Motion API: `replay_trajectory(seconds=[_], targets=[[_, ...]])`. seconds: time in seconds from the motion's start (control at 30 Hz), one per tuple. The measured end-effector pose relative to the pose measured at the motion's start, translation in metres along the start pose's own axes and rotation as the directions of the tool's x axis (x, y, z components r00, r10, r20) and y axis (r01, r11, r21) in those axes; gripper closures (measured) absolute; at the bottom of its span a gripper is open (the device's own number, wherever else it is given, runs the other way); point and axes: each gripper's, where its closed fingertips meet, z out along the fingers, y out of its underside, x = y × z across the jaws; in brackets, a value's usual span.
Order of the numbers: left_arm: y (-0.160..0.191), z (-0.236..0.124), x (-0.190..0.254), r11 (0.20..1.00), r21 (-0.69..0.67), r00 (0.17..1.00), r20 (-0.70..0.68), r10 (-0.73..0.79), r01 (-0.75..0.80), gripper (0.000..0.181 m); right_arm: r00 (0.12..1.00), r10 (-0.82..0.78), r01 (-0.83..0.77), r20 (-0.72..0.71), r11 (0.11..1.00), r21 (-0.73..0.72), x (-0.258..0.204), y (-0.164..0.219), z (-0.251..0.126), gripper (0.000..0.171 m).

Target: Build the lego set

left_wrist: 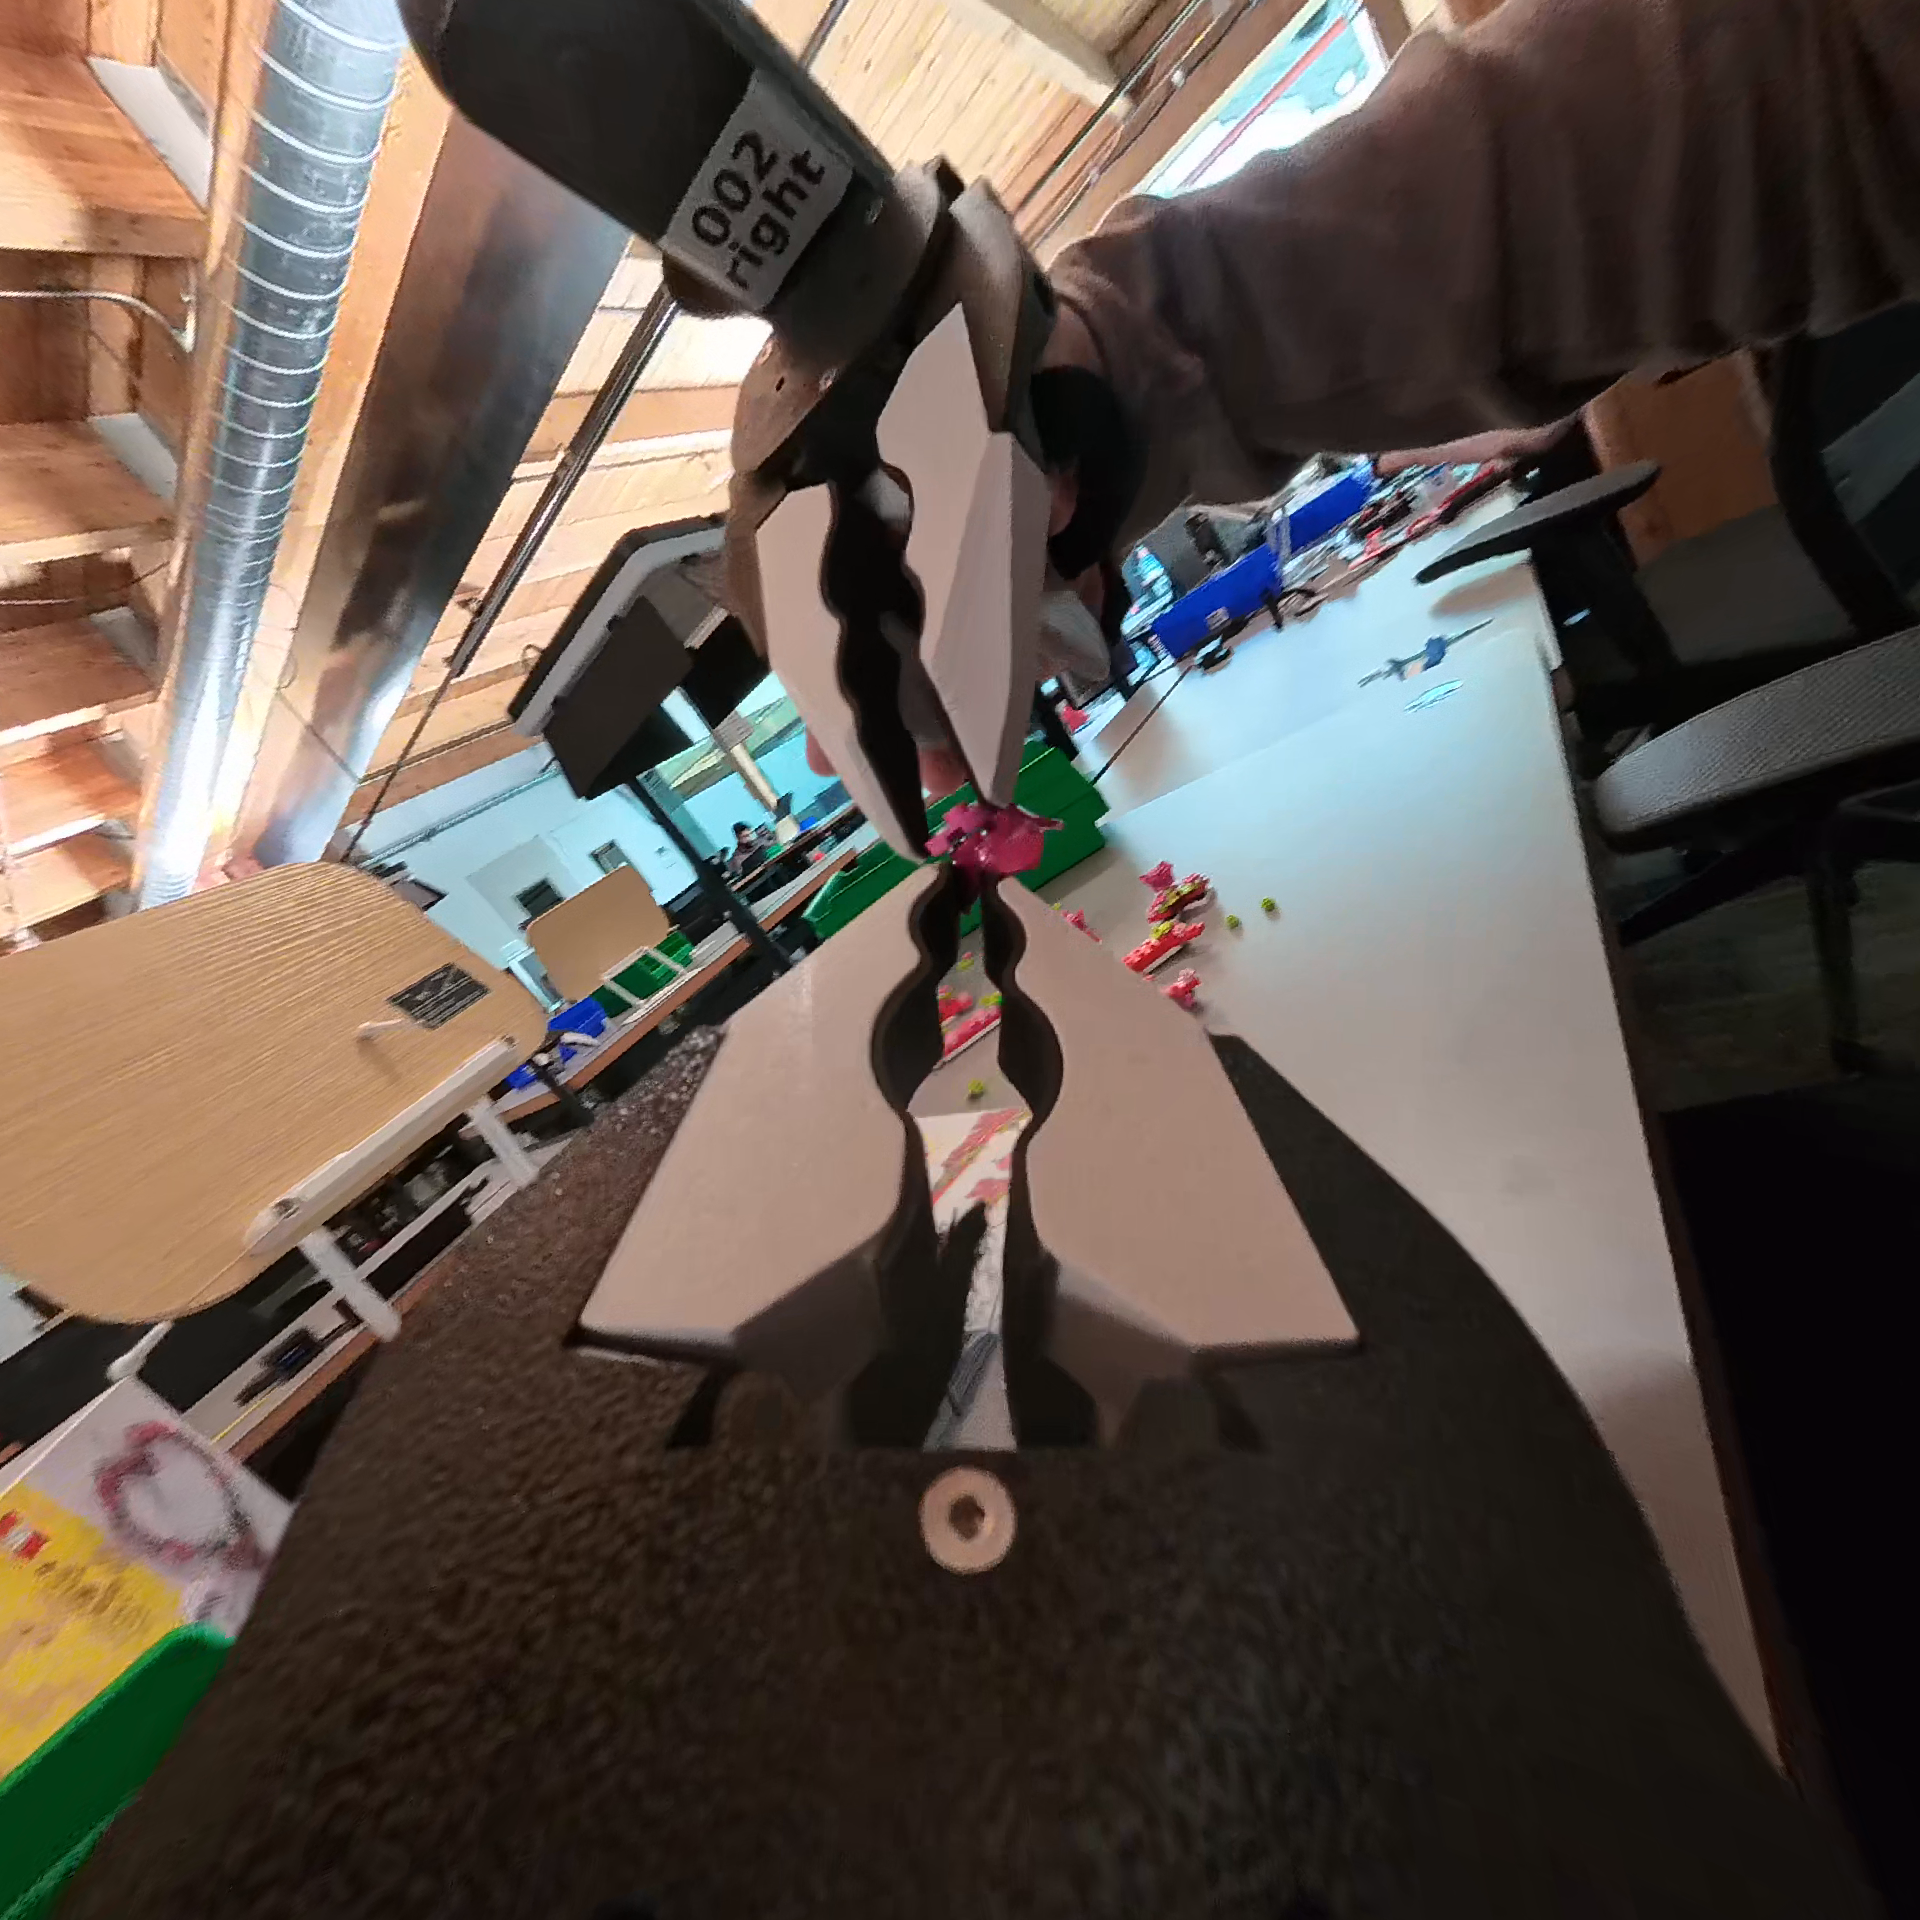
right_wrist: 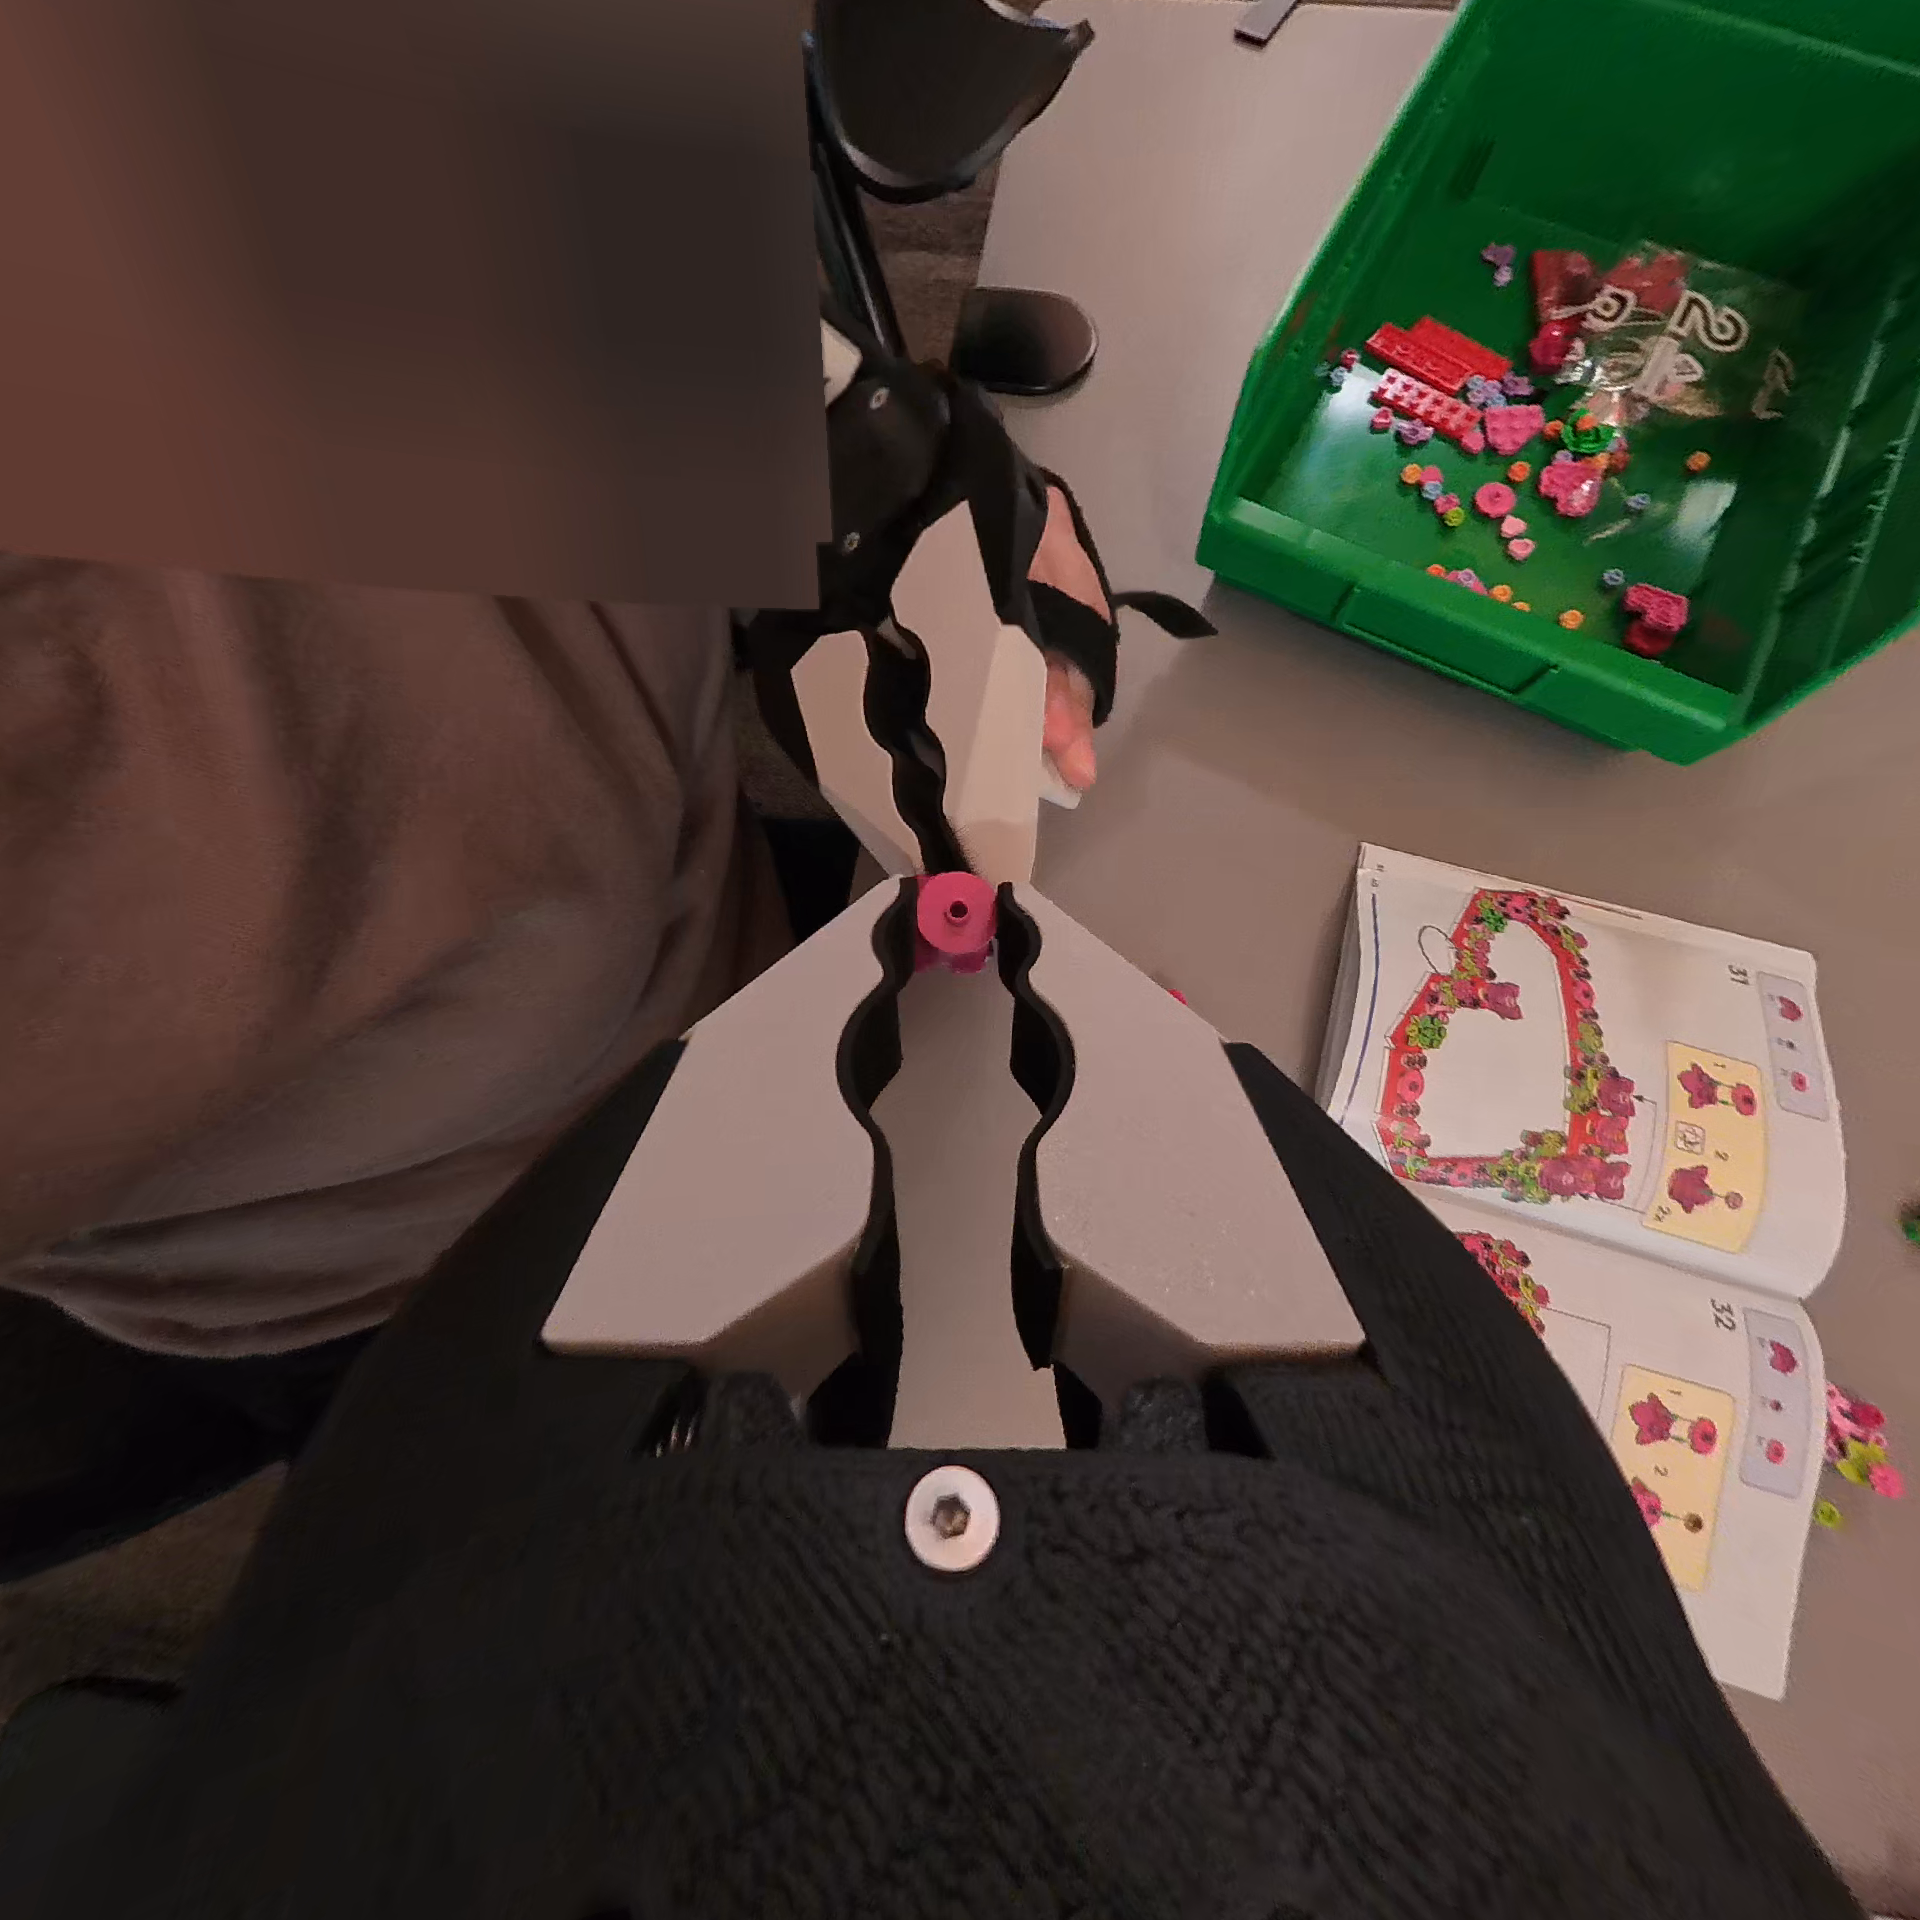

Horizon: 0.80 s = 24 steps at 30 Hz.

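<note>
Inside green bin (right_wrist: 1351,540): loose red, pink pieces (right_wrist: 1455,405), clear bag (right_wrist: 1652,332).

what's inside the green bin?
Green bin holds loose red, pink and orange lego pieces and a clear plastic bag. Whatever lies under the bag is hidden.

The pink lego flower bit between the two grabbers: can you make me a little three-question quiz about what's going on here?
1. True or false: the pink flower piece is lying on the table.
2. Which holds loose bricks: (a) the green bin, (b) the open booklet?
3. Fill in: the right gripper and left gripper meet tip to ____.

Key:
1. False; it is held up in the air between the grippers' tips.
2. a.
3. tip.
</note>
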Motion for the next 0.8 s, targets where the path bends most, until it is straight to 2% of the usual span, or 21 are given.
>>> replay_trajectory(seconds=[0.27,0.8], targets=[[-0.0037,0.0001,0.0064,1.000,0.022,0.999,-0.036,0.012,-0.011,0.180,0.997,-0.039,0.043,0.064,0.997,-0.060,-0.0085,0.0010,0.0021,0.157],[-0.0044,-0.0012,0.0027,0.999,0.027,1.000,-0.014,0.025,-0.025,0.180,0.997,-0.056,0.059,0.045,0.996,-0.071,-0.0066,-0.0026,0.0018,0.155]])
